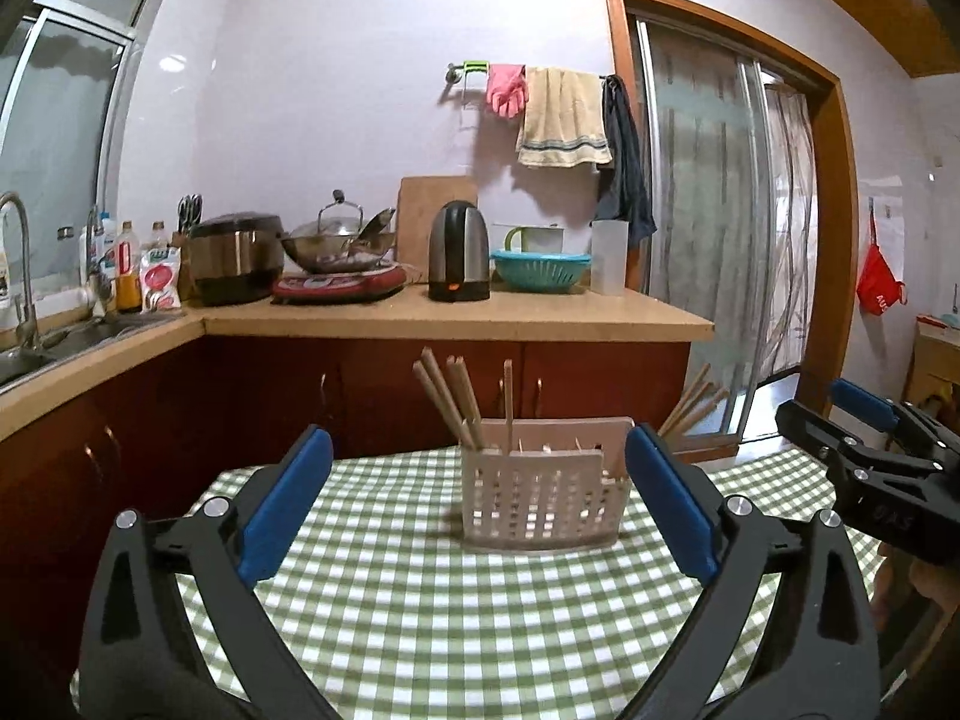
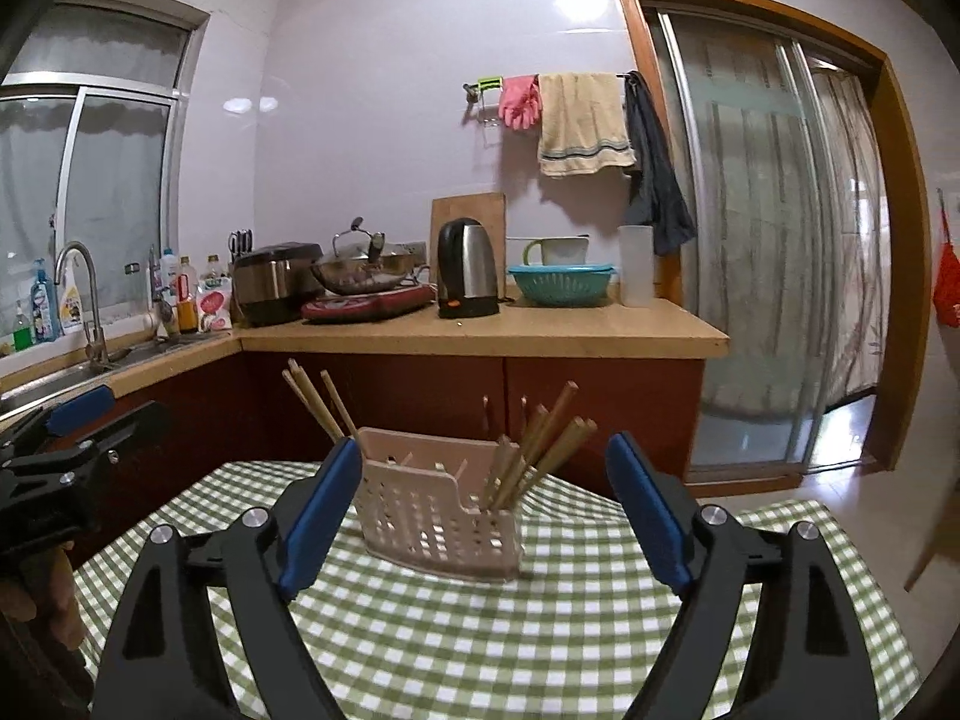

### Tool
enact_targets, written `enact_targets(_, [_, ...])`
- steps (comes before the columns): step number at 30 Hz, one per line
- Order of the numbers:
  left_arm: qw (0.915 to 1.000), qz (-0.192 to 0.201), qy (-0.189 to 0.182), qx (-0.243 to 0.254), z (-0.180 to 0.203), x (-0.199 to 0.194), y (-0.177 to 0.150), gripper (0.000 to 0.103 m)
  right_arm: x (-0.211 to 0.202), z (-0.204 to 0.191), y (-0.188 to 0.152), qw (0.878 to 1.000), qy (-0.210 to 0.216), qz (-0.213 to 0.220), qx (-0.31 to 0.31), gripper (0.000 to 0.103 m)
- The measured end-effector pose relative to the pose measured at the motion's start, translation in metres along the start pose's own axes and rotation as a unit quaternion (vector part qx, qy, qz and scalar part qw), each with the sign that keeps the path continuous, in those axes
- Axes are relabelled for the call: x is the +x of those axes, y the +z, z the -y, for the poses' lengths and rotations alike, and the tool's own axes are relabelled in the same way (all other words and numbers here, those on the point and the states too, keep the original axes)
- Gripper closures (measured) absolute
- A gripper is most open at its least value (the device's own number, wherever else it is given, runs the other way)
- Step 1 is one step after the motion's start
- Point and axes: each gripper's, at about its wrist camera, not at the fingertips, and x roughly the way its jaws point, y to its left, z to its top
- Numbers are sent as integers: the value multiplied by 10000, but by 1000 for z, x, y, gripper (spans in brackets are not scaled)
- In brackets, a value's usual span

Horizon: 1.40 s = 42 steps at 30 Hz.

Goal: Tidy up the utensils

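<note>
A pale pink slotted utensil holder point(image 1: 537, 495) point(image 2: 433, 525) stands on the green checked tablecloth point(image 1: 420, 612) point(image 2: 540, 630). Wooden chopsticks point(image 1: 447, 399) point(image 2: 315, 399) lean out of its left end, and another bunch of chopsticks point(image 2: 540, 450) point(image 1: 693, 405) fans out of its right end. My left gripper point(image 1: 480, 480) is open, its blue pads point(image 1: 285, 507) wide apart on this side of the holder, nothing between them. My right gripper point(image 2: 486, 492) is open too, short of the holder and empty. Each gripper shows at the edge of the other's view.
Behind the table runs a wooden counter point(image 1: 456, 315) with a rice cooker point(image 1: 237, 258), a wok point(image 1: 339, 246), a kettle point(image 1: 459, 252), a teal colander point(image 1: 540, 270) and a sink point(image 1: 36, 348) at left. A sliding glass door point(image 2: 774, 252) is at right.
</note>
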Motion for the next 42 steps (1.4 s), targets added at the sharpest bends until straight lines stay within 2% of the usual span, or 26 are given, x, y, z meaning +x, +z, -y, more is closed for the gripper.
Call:
enact_targets(11, [9996,-245,93,-109,-3,-15,-18,6,-16,5,-17,9998,-153,-161,-25,19])
enact_targets(42, [9996,-187,218,-67,3,-32,-22,4,-27,-1,-17,9999,-98,-94,-14,19])
